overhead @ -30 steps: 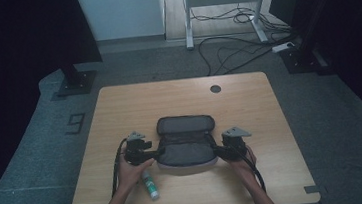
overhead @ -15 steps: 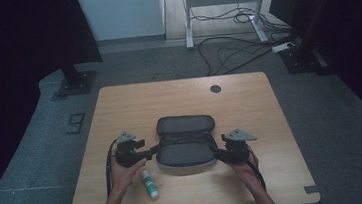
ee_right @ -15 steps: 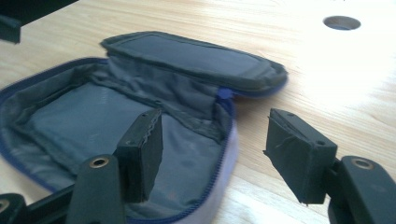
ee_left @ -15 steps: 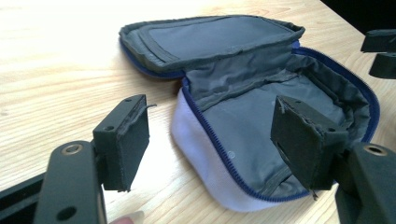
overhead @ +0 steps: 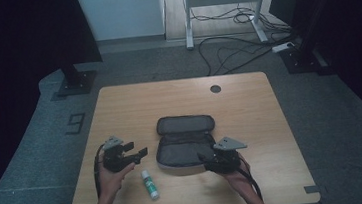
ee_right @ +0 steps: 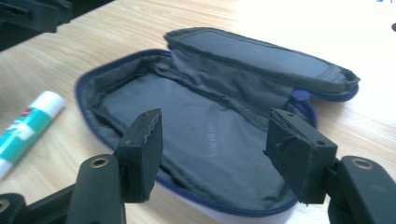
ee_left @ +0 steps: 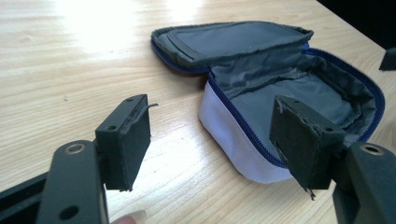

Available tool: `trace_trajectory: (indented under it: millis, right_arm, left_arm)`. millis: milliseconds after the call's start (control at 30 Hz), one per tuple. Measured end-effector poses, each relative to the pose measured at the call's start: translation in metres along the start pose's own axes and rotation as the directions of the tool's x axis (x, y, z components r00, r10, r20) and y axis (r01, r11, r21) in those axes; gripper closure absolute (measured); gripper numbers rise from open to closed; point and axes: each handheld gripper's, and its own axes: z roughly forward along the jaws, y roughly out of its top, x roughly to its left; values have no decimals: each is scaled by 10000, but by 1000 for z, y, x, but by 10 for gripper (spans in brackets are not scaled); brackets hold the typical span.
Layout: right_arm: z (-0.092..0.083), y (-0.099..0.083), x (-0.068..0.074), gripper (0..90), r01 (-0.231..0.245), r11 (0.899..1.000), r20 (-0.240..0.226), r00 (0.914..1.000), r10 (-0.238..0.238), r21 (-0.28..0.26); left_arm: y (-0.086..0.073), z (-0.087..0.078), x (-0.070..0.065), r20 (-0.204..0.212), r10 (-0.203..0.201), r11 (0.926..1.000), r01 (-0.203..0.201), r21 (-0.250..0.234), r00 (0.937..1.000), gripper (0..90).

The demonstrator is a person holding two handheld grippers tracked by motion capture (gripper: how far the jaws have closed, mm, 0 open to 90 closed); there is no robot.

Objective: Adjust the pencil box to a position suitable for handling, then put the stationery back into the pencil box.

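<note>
Both my grippers, left (overhead: 141, 151) and right (overhead: 203, 157), have jaws spread and empty, the unzipped soft pencil case (overhead: 185, 143) lying between them, the glue stick (overhead: 150, 183) just beside my left; limp light fabric, pinch the zipper rim.

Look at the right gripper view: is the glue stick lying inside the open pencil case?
No. The glue stick lies on the bare table beside the pencil case, whose lining holds nothing.
</note>
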Motion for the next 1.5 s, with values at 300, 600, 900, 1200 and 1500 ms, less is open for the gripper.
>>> trace_trajectory:
  millis: [300, 600, 900, 1200, 1500]
  right_arm:
    - [-2, 0, 30, 367, 547, 9985, -637, 9965, -547, -14]
    - [5, 2, 53, 370, 805, 9967, -1212, 9893, -806, -61]
    - [15, 5, 75, 380, 1011, 9949, -1685, 9807, -993, 21]
    - [28, 8, 99, 393, 1281, 9917, -2099, 9698, -1240, 60]
    - [48, 2, 124, 411, 1596, 9862, -2566, 9558, -1434, 435]
  left_arm:
    - [-10, -15, 6, -325, -196, 9998, 194, -86, 9993, 296]
    - [-14, -8, 9, -571, -149, 9998, 158, 157, 9983, 295]
    - [-20, -13, 14, -531, -387, 9992, 392, 76, 9978, 301]
    - [-21, -12, 17, -512, -411, 9990, 420, 178, 9978, 305]
    - [-22, -12, 17, -488, -438, 9988, 448, 197, 9978, 309]
